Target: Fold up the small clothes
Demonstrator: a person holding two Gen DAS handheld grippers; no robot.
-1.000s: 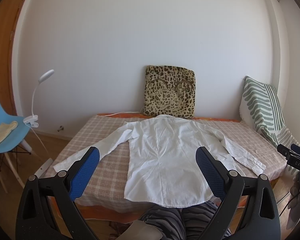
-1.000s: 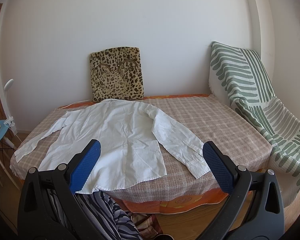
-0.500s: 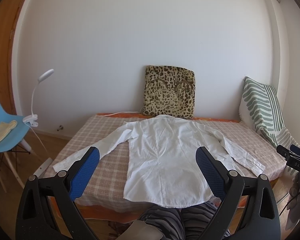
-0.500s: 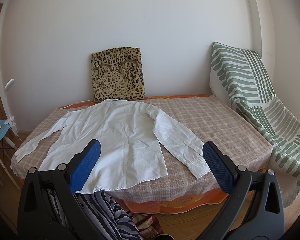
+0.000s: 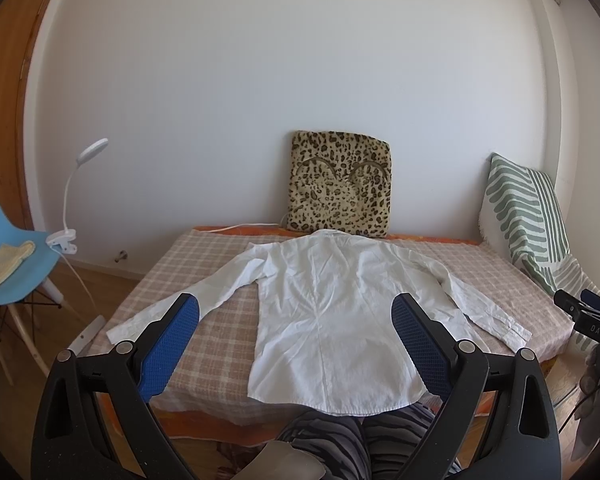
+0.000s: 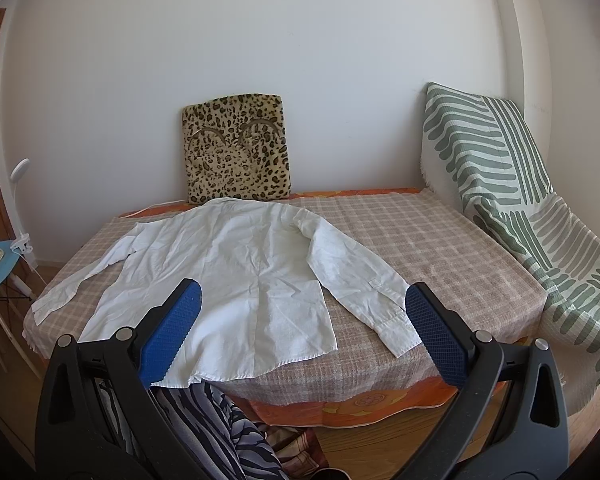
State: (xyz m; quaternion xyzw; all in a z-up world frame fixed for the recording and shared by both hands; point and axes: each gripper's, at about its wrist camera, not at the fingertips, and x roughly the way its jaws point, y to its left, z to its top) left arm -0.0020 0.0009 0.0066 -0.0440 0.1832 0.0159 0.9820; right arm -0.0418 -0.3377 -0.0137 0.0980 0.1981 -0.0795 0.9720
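Note:
A white long-sleeved shirt (image 5: 332, 312) lies flat on the checked bed cover (image 5: 204, 256), back side up, collar toward the wall, both sleeves spread out. It also shows in the right wrist view (image 6: 236, 276). My left gripper (image 5: 296, 316) is open and empty, held short of the bed's near edge, in front of the shirt's hem. My right gripper (image 6: 300, 304) is open and empty, also short of the near edge, facing the shirt's right sleeve and cuff (image 6: 396, 332). Part of the right gripper (image 5: 588, 320) appears at the right edge of the left wrist view.
A leopard-print cushion (image 5: 340, 184) leans on the wall behind the collar. A green-striped cushion and throw (image 6: 500, 184) cover the bed's right end. A blue chair (image 5: 8, 256) with a clip lamp (image 5: 72, 216) stands on the left. The person's striped trousers (image 5: 364, 436) are below.
Both grippers have drifted very slightly; the shirt sits a touch lower and left in the views. Nothing was grasped or released.

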